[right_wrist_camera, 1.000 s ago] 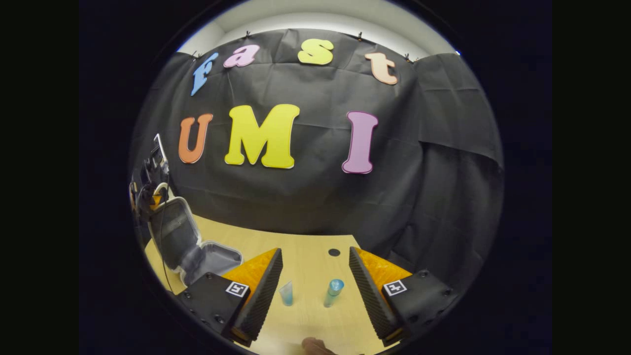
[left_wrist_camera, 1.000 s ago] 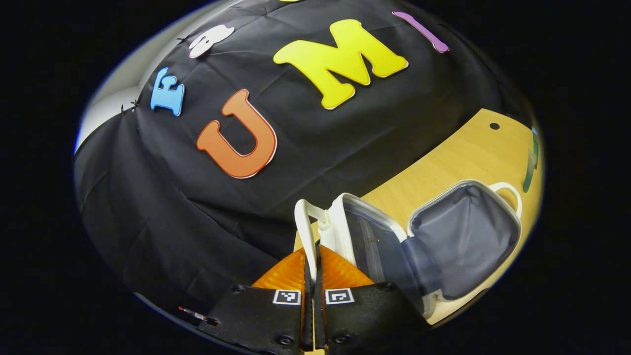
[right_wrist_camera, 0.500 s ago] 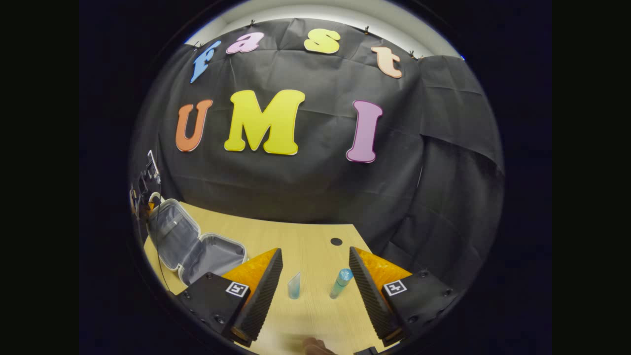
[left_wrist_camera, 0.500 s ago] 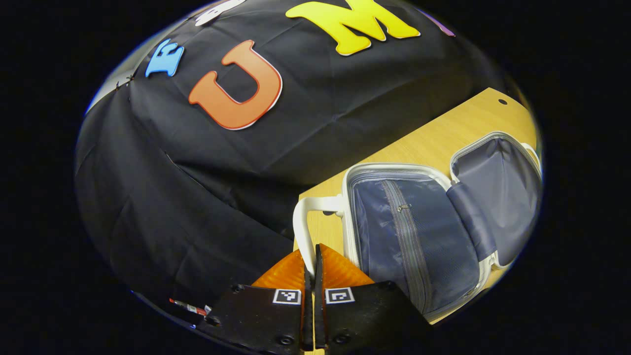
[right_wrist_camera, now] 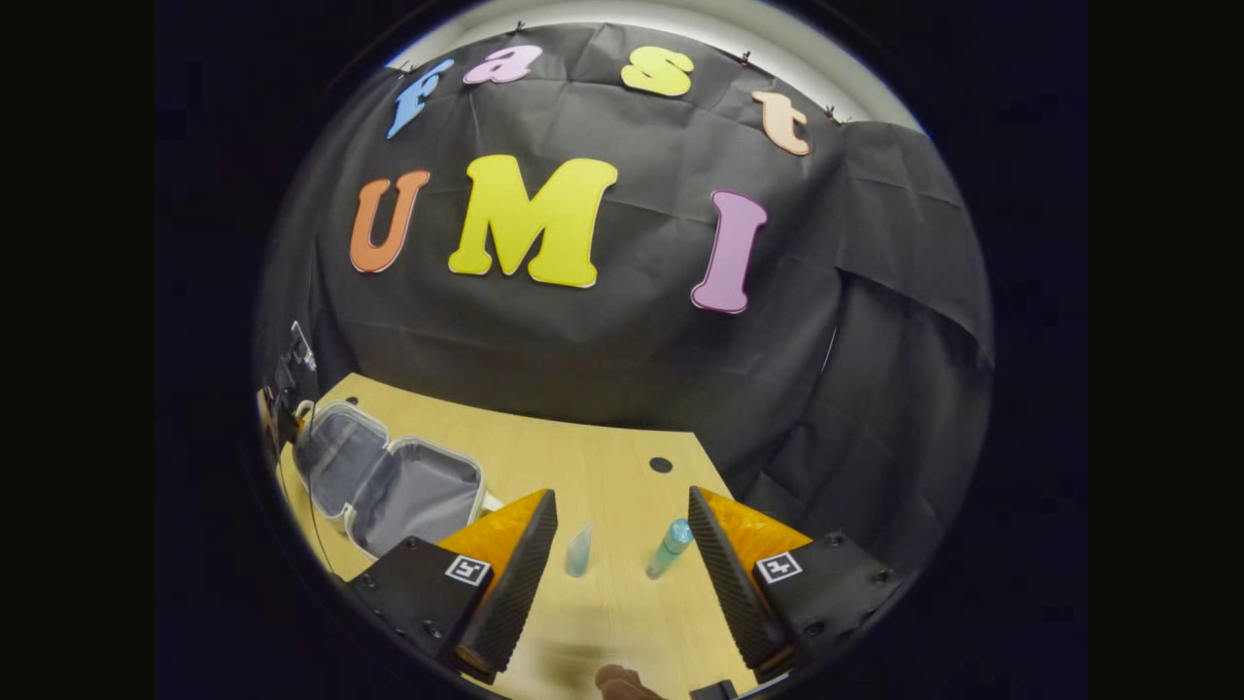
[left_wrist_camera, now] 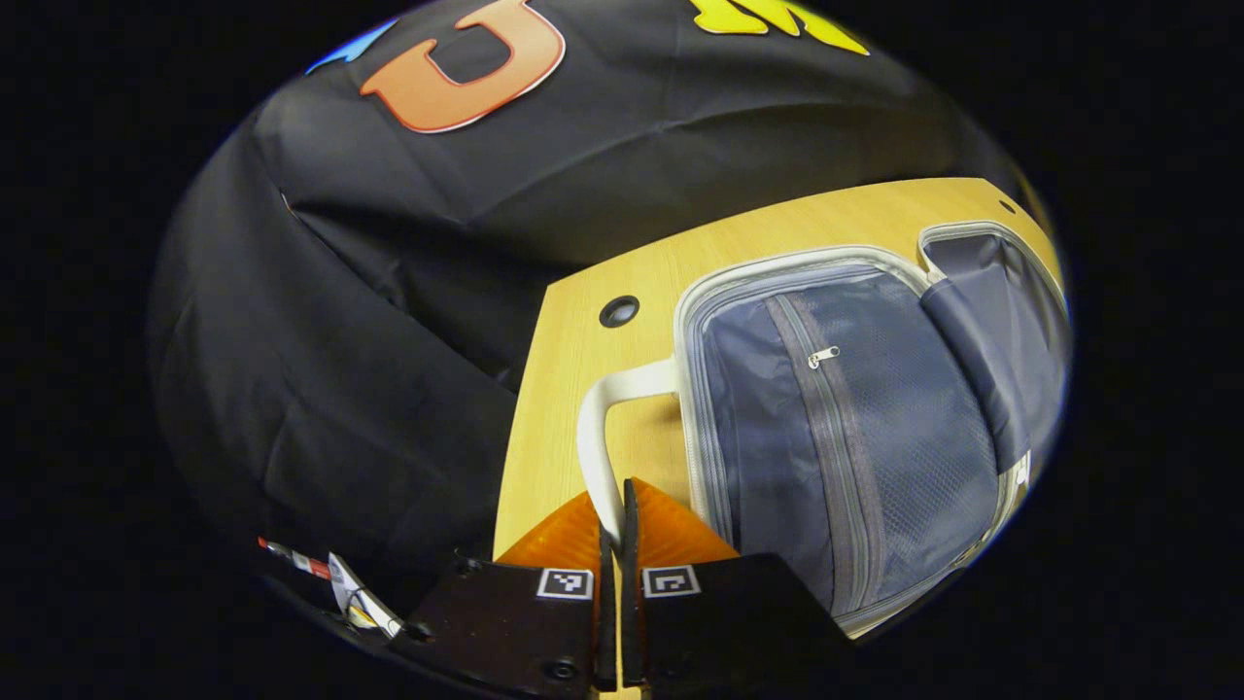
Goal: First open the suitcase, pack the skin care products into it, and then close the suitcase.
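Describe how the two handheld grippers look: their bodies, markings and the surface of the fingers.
Left gripper: black body, two square black-and-white markers. Right gripper: the same black body with screws, one marker on each side, wedge-shaped fingers with ribbed inner faces.

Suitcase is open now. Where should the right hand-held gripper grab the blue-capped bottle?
Grip the blue-capped bottle mid-body, below the cap, coming straight ahead from the near side. It stands slightly tilted on the table, already between the open fingers of the right hand-held gripper, apart from the small tube.

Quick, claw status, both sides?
Left claw: closed on the suitcase handle.
Right claw: open, holding nothing.
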{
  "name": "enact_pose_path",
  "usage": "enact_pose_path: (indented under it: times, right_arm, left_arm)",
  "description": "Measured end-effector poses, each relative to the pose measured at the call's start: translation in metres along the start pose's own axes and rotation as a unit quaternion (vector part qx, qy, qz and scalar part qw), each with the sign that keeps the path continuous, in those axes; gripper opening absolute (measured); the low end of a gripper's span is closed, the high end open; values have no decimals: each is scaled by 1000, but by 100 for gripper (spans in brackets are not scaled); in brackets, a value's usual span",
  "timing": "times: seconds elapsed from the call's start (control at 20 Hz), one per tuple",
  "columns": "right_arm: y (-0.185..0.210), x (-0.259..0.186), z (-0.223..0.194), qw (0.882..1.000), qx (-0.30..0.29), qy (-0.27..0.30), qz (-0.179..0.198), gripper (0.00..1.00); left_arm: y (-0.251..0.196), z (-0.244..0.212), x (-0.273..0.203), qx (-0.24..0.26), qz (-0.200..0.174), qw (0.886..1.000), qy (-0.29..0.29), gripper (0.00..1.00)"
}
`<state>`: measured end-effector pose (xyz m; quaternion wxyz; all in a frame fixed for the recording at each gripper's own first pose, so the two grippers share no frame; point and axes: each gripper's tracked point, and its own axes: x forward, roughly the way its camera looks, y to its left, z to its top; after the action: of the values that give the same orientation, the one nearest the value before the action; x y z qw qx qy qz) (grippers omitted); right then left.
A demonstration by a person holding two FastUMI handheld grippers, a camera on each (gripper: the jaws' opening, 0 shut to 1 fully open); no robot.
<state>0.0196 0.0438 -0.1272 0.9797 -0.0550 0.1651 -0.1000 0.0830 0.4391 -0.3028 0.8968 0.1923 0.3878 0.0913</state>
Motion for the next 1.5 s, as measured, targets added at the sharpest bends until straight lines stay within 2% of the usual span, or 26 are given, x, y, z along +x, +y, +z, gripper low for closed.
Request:
enact_pose_path:
  times: [0.15,0.2,0.25,0.35,0.4,0.45,0.55,0.7,0.9,1.2,1.4,1.45,1.5]
  right_arm:
    - [-3,0,-7,1000,-1,10,-6,80]
    - [-5,0,-9,1000,-1,12,-7,80]
    - [-7,-1,-8,1000,-2,13,-8,80]
    - [-12,2,-9,1000,0,10,-10,80]
    - [-14,4,-11,1000,0,11,-10,80]
    - [-16,6,-13,1000,1,12,-8,80]
    - [-21,10,-16,1000,3,12,-3,81]
    - [-30,17,-23,1000,1,16,14,80]
    - [-50,23,-29,999,-8,11,30,81]
    - [-99,31,-49,999,-4,23,28,81]
    - [-131,36,-67,999,-5,36,22,81]
    - [-138,36,-71,999,-5,40,21,80]
    - [-145,36,-75,999,-7,43,21,80]
  left_arm:
    - [-4,-15,15,-7,-25,1000,18,10]
    - [-2,-18,14,-7,-23,999,22,17]
    - [8,-20,11,-4,-8,1000,22,28]
    - [19,-15,1,-9,6,1000,2,64]
    - [17,-7,-9,-17,6,1000,-11,73]
    - [15,2,-15,-24,7,999,-26,94]
    - [4,24,-39,-35,0,997,-63,99]
    - [-35,60,-77,-68,-21,991,-111,99]
    - [-104,106,-131,-104,-59,976,-182,99]
    - [-214,170,-199,-101,-111,949,-278,99]
    - [-296,187,-224,-99,-172,937,-287,99]
    - [-316,190,-229,-95,-186,935,-286,95]
    - [-334,189,-234,-94,-202,932,-285,99]
